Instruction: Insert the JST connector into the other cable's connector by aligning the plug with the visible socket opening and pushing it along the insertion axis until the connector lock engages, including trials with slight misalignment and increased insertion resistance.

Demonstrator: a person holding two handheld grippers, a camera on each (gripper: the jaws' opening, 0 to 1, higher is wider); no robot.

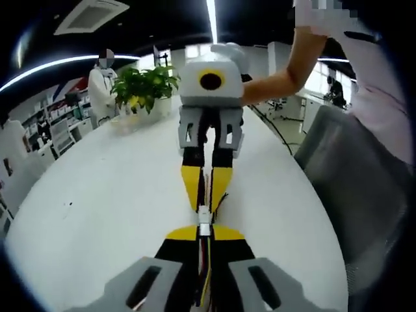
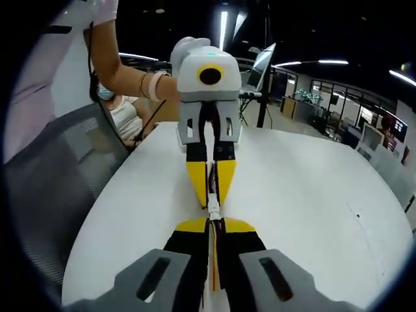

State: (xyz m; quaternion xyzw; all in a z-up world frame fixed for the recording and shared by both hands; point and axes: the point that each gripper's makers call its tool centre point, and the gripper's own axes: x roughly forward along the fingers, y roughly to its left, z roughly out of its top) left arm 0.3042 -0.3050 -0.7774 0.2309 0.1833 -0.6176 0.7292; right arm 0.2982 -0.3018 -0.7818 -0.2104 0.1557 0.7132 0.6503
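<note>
Above the white table (image 1: 97, 195), my two grippers face each other tip to tip. In the left gripper view, my left gripper (image 1: 204, 234) rises from the bottom, shut on a cable of red, yellow and black wires (image 1: 205, 266). That cable ends in a small white JST connector (image 1: 204, 220). My right gripper (image 1: 207, 205) comes from the far side, shut on the other cable. In the right gripper view, my right gripper (image 2: 214, 227) and my left gripper (image 2: 211, 201) meet at the white connector (image 2: 213, 211). The two connector halves touch; I cannot tell whether they are latched.
A potted plant (image 1: 146, 88) stands at the table's far end. A grey mesh chair (image 1: 357, 195) (image 2: 52, 188) stands beside the table edge. A person in white (image 1: 101, 84) is far back. Another person (image 2: 123, 114) sits behind the chair. A raised screen (image 2: 260, 65) stands beyond the table (image 2: 325, 208).
</note>
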